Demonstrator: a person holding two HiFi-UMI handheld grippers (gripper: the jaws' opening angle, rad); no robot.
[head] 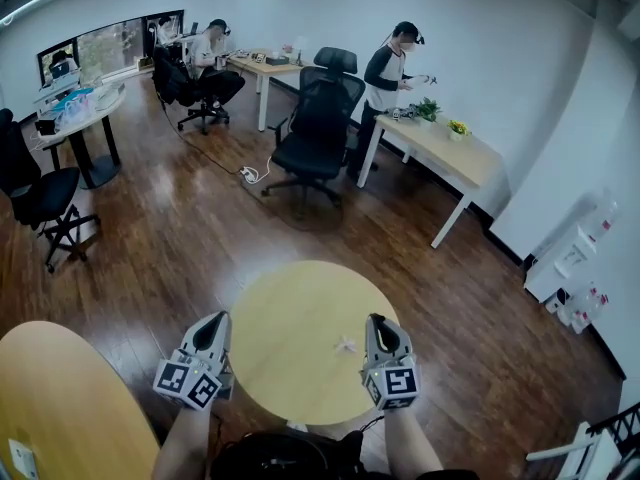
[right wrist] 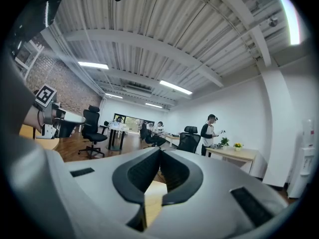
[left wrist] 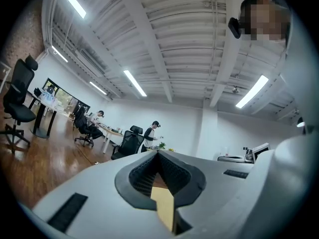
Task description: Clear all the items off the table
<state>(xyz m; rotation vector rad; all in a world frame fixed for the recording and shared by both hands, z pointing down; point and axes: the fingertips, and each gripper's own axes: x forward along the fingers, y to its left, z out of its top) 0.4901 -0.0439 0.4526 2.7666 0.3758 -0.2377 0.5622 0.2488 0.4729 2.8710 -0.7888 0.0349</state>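
Head cam looks steeply down, close over round tabletop (head: pixel 300 313), office beyond. Cams on left tongs (head: pixel 214 320) & right tongs (head: pixel 379 320) face roughly level across rm; all three share standing person (head: pixel 385 78) beside black chair (head: pixel 320 118).

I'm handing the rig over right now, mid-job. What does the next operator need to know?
Left tongs: shut, nothing in them, held by the near left edge of the round table.
Right tongs: shut, nothing in them, held at the table's near right edge.
Items: one small white object lies on the tabletop just left of the right tongs, untouched. It is too small to identify.
Done: it is the only item I can see on this table.
Left to do: probably open the right tongs, since they are nearest, grip the white object and carry it off the table.
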